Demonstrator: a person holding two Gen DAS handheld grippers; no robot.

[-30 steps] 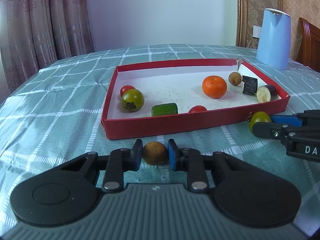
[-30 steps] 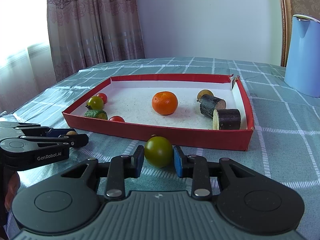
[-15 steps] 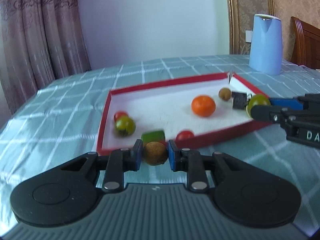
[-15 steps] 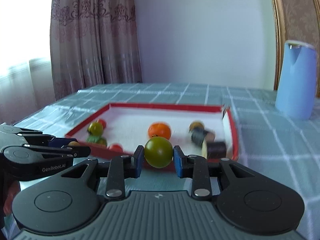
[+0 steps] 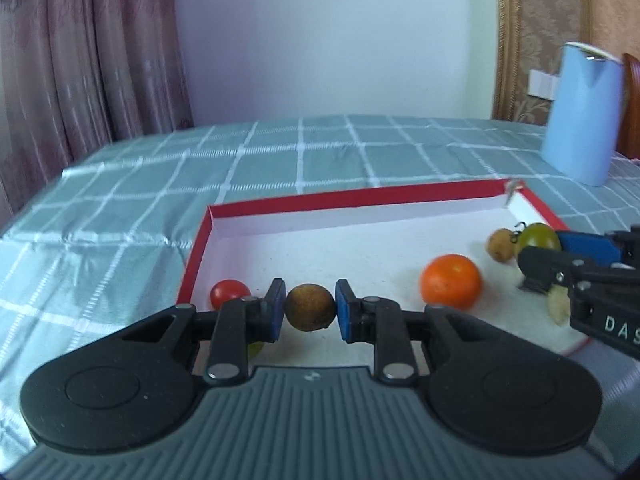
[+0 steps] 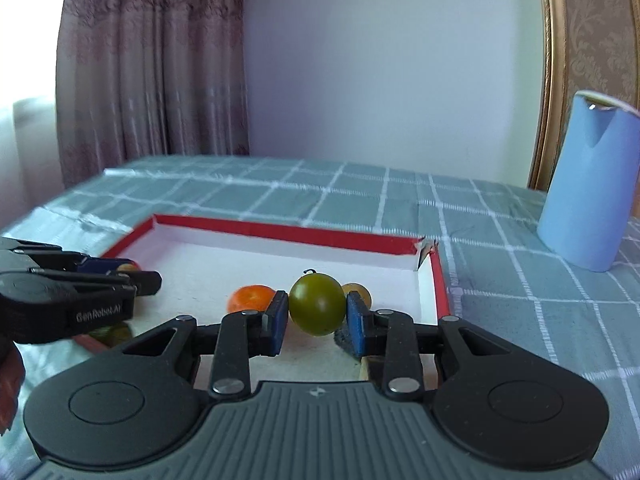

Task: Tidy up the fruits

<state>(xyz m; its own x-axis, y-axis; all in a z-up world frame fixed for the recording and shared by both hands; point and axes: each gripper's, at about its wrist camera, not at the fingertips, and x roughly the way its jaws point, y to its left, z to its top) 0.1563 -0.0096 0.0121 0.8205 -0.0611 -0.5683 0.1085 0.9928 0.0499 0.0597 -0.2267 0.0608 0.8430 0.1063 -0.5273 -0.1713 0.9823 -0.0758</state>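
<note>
My left gripper (image 5: 310, 309) is shut on a small brown round fruit (image 5: 310, 307) and holds it above the left part of the red tray (image 5: 360, 202). My right gripper (image 6: 317, 312) is shut on a green tomato (image 6: 317, 309) above the tray's right part (image 6: 280, 233); it also shows in the left wrist view (image 5: 538, 237). In the tray lie an orange (image 5: 451, 281), a red cherry tomato (image 5: 229, 293), another brown fruit (image 5: 499, 245) and dark eggplant pieces, mostly hidden.
A tall light-blue jug (image 5: 582, 114) stands on the checked green tablecloth (image 5: 280, 152) behind the tray's right corner. Curtains (image 5: 80, 60) hang at the left. A wooden chair edge (image 5: 632, 108) is at the far right.
Both grippers have risen from the tablecloth in front of the tray and moved forward over it, each still holding its fruit.
</note>
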